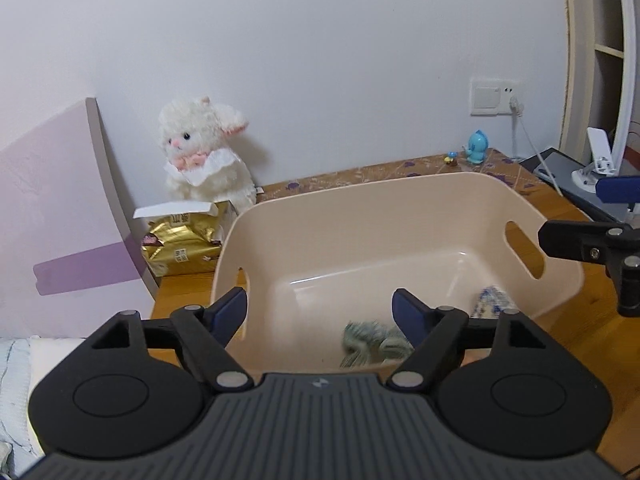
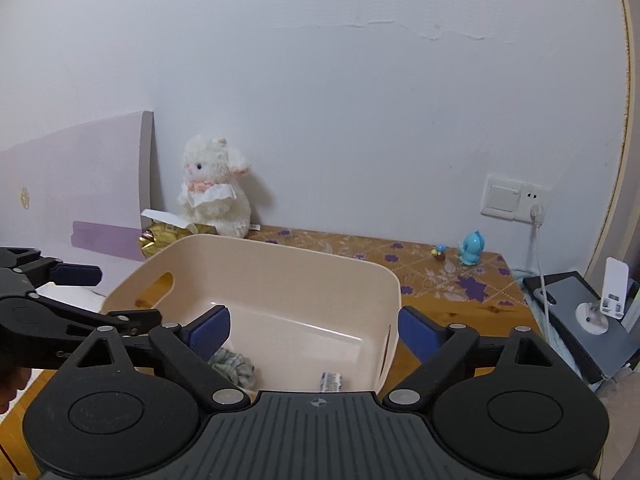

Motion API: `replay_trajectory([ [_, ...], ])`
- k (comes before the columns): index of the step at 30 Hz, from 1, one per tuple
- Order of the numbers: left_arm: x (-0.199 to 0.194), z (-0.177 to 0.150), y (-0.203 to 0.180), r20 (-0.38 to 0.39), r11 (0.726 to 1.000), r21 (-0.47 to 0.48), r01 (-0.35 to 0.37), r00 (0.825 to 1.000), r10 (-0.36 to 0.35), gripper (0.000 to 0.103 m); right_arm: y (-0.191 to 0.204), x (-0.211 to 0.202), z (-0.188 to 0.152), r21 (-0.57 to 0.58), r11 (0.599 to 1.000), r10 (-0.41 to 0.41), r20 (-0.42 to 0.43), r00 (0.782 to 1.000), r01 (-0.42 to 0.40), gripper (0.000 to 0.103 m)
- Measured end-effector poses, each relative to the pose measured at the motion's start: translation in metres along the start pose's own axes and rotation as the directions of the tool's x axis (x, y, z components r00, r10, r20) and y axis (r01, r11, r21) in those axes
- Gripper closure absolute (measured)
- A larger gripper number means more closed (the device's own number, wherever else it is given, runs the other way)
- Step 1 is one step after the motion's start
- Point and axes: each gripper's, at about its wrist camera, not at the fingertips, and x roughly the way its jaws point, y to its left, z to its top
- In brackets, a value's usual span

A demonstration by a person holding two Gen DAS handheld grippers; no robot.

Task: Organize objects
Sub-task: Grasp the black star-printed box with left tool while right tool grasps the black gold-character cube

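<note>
Both claws over the near rim of the beige plastic storage bin with slotted handles (image 1: 400, 216), which sits on the wooden desk (image 2: 460, 312).

Left gripper (image 1: 320, 308): jaws spread wide, nothing between the pads. Right gripper (image 2: 314, 330): spread wide too, empty; it straddles the bin's right-hand wall.

Contents, both on the bin floor at the near side:
- crumpled grey-green fabric scrunchie (image 2: 236, 366), near-left, blurred in the left wrist view
- small blue-and-white patterned packet (image 2: 331, 381), near-right, close to the right wall

Not in the bin:
- white plush lamb with pink bow (image 2: 216, 188), far-left against the wall
- gold foil packet with an open white flap (image 1: 182, 246), just left of the bin, in front of the lamb
- small turquoise toy figure (image 2: 472, 249) and a tiny mushroom-like trinket (image 2: 440, 252), far-right on the purple-flowered mat

Handling guesses:
- Plush: light, soft, compresses a lot. Pinch across the body or neck, not the ears; needs a wide opening.
- Foil packet: crinkly, slippery, probably light. Take it across the narrow edge, away from the loose flap.
- Turquoise figure: rigid, smooth plastic, small, could squirt out; grip the widest part squarely.
- Trinket: too small to judge.

Bin looks stiff; lift it by the handle slots if it needs moving.
</note>
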Motion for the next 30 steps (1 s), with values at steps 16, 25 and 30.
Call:
replay_trajectory([
  [16,-0.08,-0.039,0.021,0.035,0.999,-0.021,-0.025,0.999,0.026,0.016,0.019,-0.043,-0.046,0.002,1.0,-0.006,-0.057,0.998,0.006,0.0],
  [25,-0.08,-0.072,0.031,-0.015,0.999,-0.029,-0.017,1.0,0.016,0.016,0.011,-0.03,-0.081,0.011,0.999,-0.028,-0.156,0.987,0.03,0.0],
  [30,-0.065,-0.089,0.042,-0.058,1.0,-0.03,-0.009,0.998,0.007,0.016,0.007,-0.012,-0.099,0.029,0.999,-0.03,-0.213,0.977,0.037,0.0],
])
